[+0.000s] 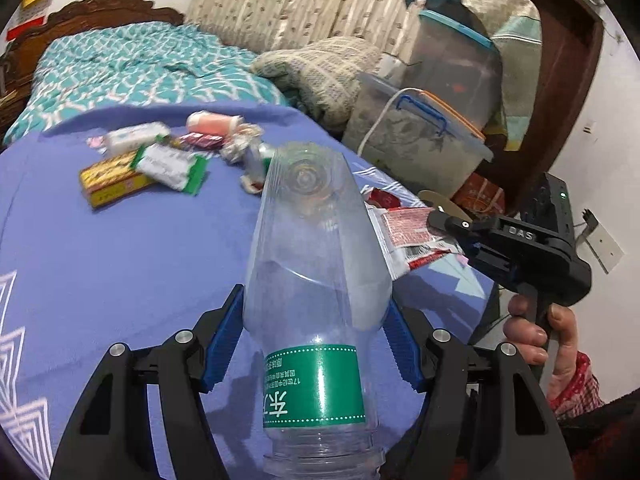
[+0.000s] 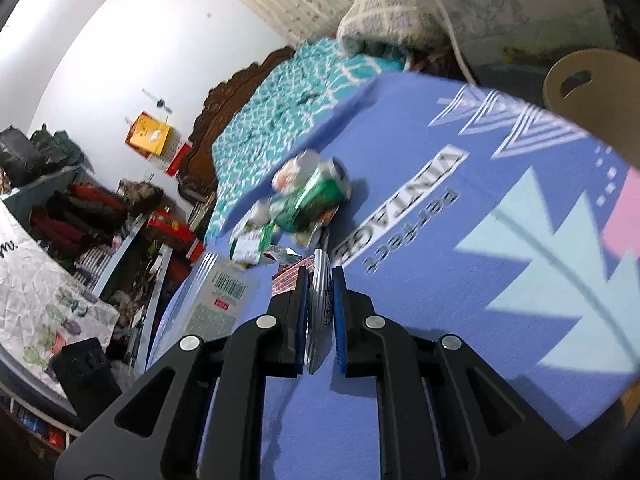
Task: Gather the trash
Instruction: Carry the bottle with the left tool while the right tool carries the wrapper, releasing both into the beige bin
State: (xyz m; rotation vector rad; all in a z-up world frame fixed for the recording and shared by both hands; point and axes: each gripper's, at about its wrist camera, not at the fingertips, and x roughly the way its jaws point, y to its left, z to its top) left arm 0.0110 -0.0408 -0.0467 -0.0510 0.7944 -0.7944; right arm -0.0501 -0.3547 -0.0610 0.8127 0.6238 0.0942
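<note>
Left wrist view: the left hand-held gripper (image 1: 316, 320) clamps a clear plastic bottle (image 1: 316, 280) with a green label, its blue pads (image 1: 224, 344) pressed to both sides and its base pointing away from the camera. At right, a hand (image 1: 556, 340) holds the right hand-held gripper (image 1: 448, 224), whose nearly closed jaws pinch a red-and-white wrapper (image 1: 404, 236). Right wrist view: the same right hand-held gripper (image 2: 320, 288) pinches the silver-sided wrapper (image 2: 320, 304) edge-on above the bed (image 2: 460, 280), which is covered by a purple blanket. Farther off, a cluster of trash (image 1: 160, 160) lies on the blanket: a yellow box, green-and-white packets and crumpled wrappers.
</note>
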